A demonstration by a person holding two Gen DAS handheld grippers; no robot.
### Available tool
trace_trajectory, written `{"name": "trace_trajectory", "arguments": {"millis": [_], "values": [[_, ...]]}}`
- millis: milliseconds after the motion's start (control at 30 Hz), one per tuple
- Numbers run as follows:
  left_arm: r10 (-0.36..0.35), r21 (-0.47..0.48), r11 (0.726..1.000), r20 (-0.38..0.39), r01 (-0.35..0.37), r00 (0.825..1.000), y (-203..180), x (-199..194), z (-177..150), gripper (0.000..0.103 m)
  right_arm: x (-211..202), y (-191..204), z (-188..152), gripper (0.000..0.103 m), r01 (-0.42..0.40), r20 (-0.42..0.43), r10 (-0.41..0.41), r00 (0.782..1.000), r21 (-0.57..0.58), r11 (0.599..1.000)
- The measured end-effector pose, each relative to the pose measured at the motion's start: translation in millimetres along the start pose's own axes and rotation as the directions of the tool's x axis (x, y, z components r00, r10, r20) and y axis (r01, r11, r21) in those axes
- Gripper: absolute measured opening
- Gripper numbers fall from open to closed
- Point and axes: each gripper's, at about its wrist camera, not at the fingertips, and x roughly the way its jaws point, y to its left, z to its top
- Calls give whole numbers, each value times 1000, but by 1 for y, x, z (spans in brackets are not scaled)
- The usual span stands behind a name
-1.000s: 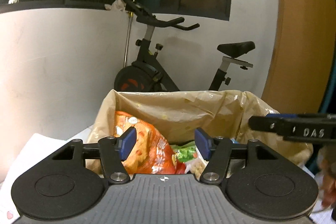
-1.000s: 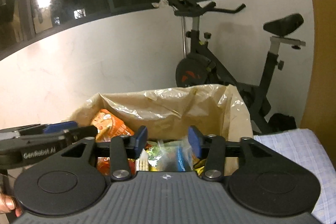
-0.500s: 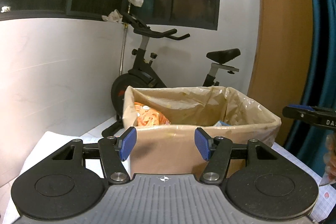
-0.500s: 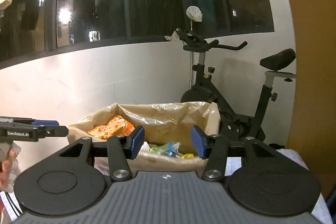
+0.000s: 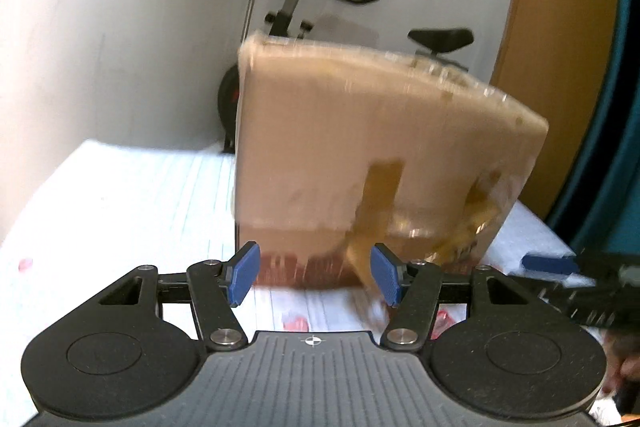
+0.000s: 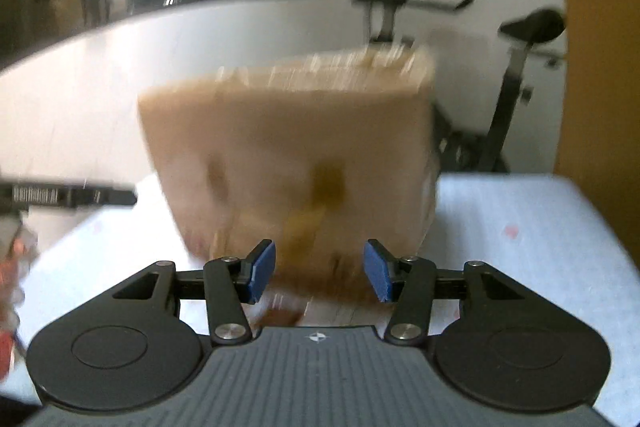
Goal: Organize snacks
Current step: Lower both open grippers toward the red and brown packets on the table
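**Both grippers low in front of the snack box**

We judge the step in hand to be the approach to the cardboard box [image 5: 360,147], with nothing picked yet. Our left gripper [image 5: 316,277] has its blue pads parted and empty, level with the box's lower front wall. Our right gripper [image 6: 320,273] likewise stands parted with nothing between its pads, just short of the box's near face.

The box sits toward the far edge of the table [image 5: 140,207], which wears a pale checked cloth. It is tan, lined with a crinkled plastic bag folded over its rim, with brownish tape strips low on the front; both views are blurred. From this low angle its inside is hidden, so we cannot see the snacks.

Next, we think, the grippers must either rise over the rim to reach in, or take the box by its walls.
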Motion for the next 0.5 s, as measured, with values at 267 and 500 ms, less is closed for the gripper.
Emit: {"name": "trace_trajectory", "arguments": {"millis": [267,500], "values": [[22,-43,999,-59,-25,998,10,9,-24,64,44,21,-45,56,-80,-212,67,975,-52,995],[17,-46,999,-97,-22,995,6,20,-31,64,67,23,-61,68,-63,-279,32,960,-103,993]]}}
